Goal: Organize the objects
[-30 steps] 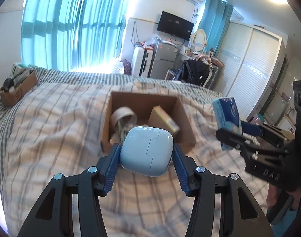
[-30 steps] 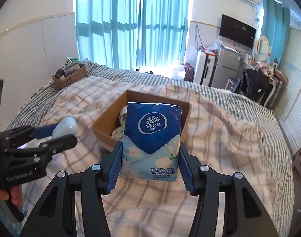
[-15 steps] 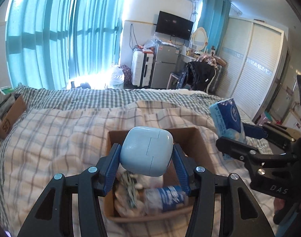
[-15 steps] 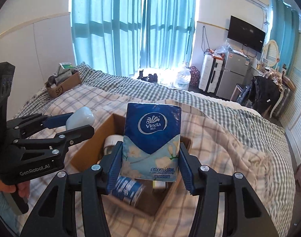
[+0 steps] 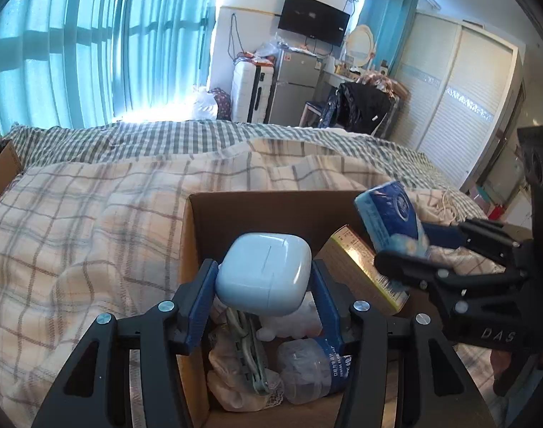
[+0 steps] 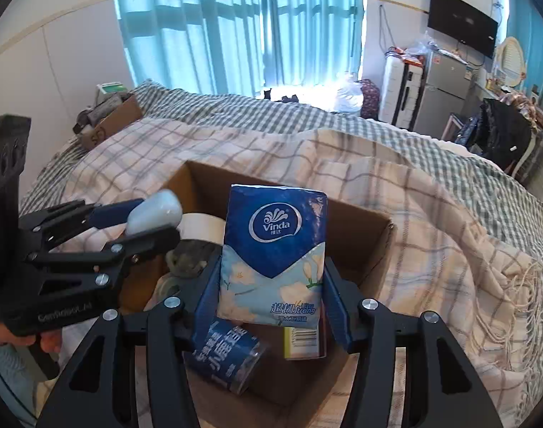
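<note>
My left gripper (image 5: 263, 281) is shut on a pale blue earbud case (image 5: 264, 273) and holds it over the open cardboard box (image 5: 236, 210) on the bed. My right gripper (image 6: 273, 285) is shut on a blue Vinda tissue pack (image 6: 273, 249), also above the box (image 6: 364, 235). Each gripper shows in the other's view: the right one with the tissue pack (image 5: 389, 214) at right, the left one with the case (image 6: 153, 212) at left. Inside the box lie a water bottle (image 5: 310, 371), a yellow carton (image 5: 360, 267), a tape roll (image 6: 200, 226) and crumpled plastic (image 5: 236, 381).
The box sits on a plaid blanket (image 5: 93, 221) over a checked bed. A second small cardboard box (image 6: 111, 121) with items stands at the bed's far left corner. Curtains, a fridge, a suitcase and a wardrobe stand beyond the bed.
Both grippers have moved forward and down over the box, which now looms larger and lower in both views. Both still hold their objects.
</note>
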`<state>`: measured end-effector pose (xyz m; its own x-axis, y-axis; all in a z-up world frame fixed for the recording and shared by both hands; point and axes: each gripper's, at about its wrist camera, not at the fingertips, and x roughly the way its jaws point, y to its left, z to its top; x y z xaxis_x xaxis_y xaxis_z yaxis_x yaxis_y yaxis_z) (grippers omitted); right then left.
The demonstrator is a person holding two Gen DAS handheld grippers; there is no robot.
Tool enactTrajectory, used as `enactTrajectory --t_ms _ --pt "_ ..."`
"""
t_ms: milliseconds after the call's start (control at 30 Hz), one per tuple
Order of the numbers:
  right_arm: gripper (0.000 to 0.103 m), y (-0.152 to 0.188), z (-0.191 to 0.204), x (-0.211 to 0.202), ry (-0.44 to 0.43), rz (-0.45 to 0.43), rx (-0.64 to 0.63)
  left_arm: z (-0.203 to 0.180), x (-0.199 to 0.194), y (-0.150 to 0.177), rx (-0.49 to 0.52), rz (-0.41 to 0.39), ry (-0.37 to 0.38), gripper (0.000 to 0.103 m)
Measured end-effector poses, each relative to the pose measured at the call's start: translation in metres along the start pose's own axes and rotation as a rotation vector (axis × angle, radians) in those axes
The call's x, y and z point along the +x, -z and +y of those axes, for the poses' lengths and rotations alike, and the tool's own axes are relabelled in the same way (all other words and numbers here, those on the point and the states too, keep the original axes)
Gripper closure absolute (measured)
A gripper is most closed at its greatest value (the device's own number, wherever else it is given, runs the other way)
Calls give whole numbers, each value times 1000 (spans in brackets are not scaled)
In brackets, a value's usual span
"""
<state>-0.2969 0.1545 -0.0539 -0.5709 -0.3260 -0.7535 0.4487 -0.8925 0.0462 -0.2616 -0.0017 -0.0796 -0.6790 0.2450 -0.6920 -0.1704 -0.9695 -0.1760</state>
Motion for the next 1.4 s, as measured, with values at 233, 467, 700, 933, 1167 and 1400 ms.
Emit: enactTrajectory --t_ms 233,467,700,933,1167,1400 --pt "35 -3 -5 -33 32 -60 33 -10 -26 -4 -15 -37 -24 24" --pt "32 -4 -2 -102 103 -140 46 -28 -81 -16 23 -119 -57 13" --pt "24 2 10 -182 156 -232 47 -55 -153 -26 68 -232 -84 4" --pt "11 19 24 -258 191 -334 88 -73 -214 -22 81 -326 -88 0" --pt "0 46 36 -291 228 -417 158 -77 -239 -1 65 -395 -103 0" --pt "0 85 38 -273 290 -511 180 -71 -234 35 24 -439 -148 0"
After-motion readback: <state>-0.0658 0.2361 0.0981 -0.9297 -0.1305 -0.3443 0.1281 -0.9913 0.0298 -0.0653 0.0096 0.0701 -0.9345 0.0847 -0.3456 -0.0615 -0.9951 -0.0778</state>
